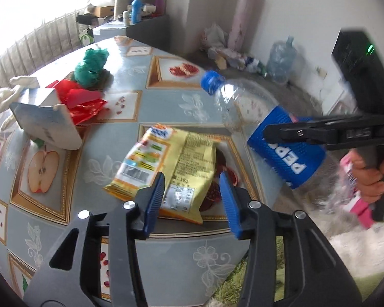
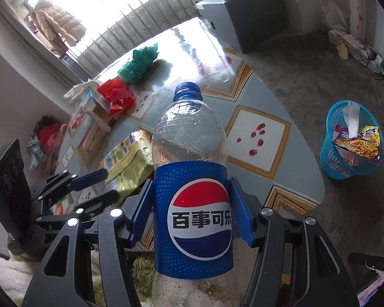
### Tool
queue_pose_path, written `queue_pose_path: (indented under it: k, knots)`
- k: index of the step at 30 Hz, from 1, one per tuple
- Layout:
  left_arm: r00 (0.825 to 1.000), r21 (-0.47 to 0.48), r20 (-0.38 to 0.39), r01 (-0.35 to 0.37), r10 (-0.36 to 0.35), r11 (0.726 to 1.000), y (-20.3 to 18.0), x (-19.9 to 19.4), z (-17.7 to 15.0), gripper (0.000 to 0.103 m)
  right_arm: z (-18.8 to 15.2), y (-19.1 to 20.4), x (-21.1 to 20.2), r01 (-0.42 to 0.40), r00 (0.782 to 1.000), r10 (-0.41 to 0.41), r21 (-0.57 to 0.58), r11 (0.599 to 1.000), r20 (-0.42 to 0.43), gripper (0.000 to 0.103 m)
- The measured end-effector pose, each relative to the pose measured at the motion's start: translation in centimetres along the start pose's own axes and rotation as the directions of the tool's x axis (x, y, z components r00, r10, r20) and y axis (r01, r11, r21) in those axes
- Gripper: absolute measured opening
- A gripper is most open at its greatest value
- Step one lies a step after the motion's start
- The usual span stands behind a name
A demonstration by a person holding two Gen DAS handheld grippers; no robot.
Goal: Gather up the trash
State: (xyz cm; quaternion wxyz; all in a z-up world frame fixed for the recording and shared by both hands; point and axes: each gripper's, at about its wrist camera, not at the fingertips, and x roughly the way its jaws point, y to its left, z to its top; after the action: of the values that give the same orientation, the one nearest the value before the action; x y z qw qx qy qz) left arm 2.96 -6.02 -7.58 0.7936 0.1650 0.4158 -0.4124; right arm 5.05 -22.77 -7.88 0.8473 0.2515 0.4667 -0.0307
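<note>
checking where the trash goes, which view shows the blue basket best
The right wrist view: the blue basket stands on the floor beyond the table edge, wrappers and a white bag inside. The left wrist view does not show it at all.

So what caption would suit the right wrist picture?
Right gripper clamps an empty Pepsi bottle above the patterned table, blue trash basket waiting nearby.

Bottle (image 2: 192, 168): clear plastic, glossy blue label. Snack bag (image 1: 171, 163): shiny crinkled foil-plastic. Table (image 1: 166, 102): glossy oilcloth. Basket (image 2: 345, 163): blue plastic mesh. Floor (image 2: 307, 58): rough matt concrete.
</note>
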Motion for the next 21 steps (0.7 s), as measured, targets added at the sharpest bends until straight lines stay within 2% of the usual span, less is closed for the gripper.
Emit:
queue_pose_path:
  k: [9,13,18,21]
  knots:
    - [0.994,0.085,-0.042,-0.093,0.097,0.992,-1.1,2.0,-0.3,0.041,-0.1,0.0,-0.1,-0.008,1.000,0.008,0.023,1.000,-0.001,0.057]
    - [0.997,0.059,-0.036,-0.073,0.075,0.996,-0.6,1.9,-0.3,0.038,-0.2,0.0,0.0,-0.010,1.000,0.010,0.035,0.999,0.002,0.058]
    - [0.998,0.050,-0.021,-0.052,0.053,0.997,-0.4,2.1,0.0,0.012,-0.2,-0.2,0.1,-0.015,1.000,0.015,0.040,0.999,0.008,0.058]
    - [0.999,0.033,-0.015,-0.039,0.039,0.999,-0.1,2.2,0.2,0.007,-0.2,-0.3,0.1,-0.022,1.000,0.021,0.043,0.999,0.010,0.057]
